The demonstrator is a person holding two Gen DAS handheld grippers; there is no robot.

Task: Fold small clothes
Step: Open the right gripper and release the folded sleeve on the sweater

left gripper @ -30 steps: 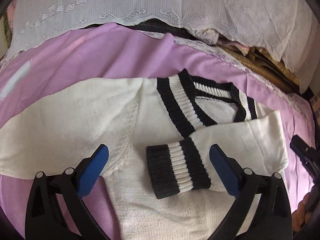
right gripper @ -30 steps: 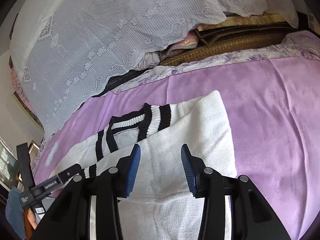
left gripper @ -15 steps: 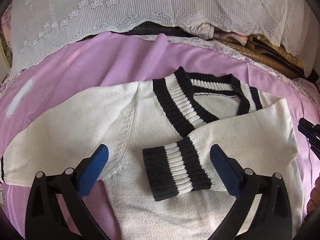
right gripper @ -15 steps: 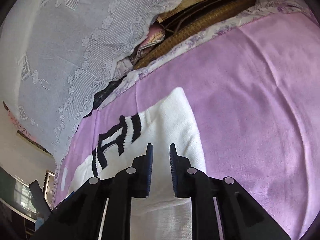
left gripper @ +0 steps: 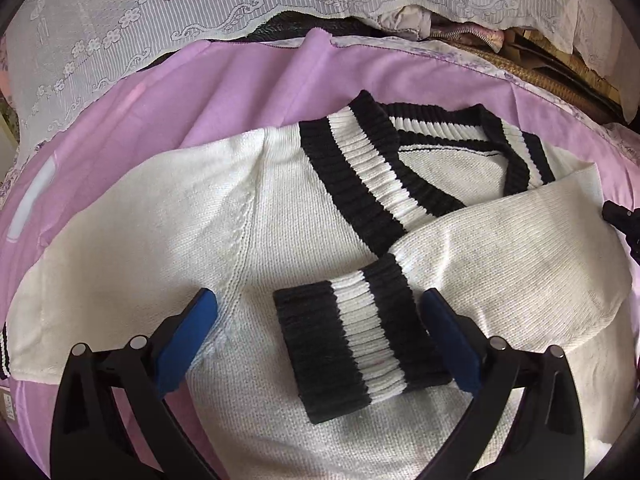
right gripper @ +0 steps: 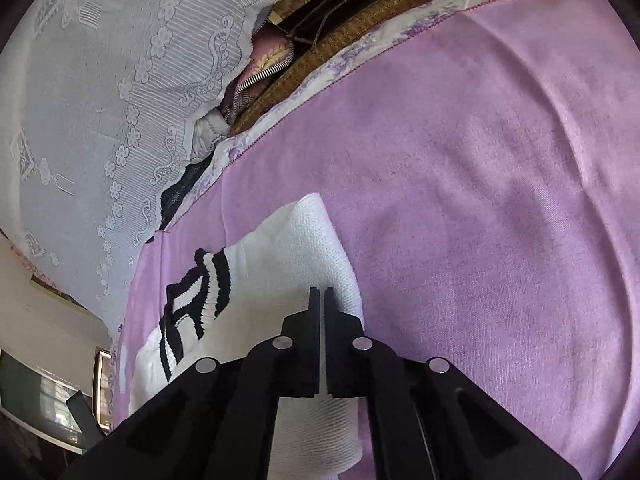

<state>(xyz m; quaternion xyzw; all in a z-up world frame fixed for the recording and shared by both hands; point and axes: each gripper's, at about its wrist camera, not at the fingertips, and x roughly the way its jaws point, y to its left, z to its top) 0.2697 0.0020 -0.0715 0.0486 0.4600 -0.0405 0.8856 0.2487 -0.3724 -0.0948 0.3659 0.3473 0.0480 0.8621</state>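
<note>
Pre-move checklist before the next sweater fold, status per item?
1. One sleeve folded across the sweater, its striped cuff on the chest: ok.
2. Other sleeve folded in: not ok, it lies spread out.
3. Left gripper open: ok, cuff lies between its fingers, ungripped.
4. Right gripper shut: ok; holding knit: cannot tell.
5. Purple cover flat beside the sweater: ok.

Purple sheet [left gripper: 248,92] covers the bed here, floral border along its far edge. Spread flat on it lies the white knit sweater [left gripper: 168,216], one striped cuff [left gripper: 352,344] folded across its chest.
</note>
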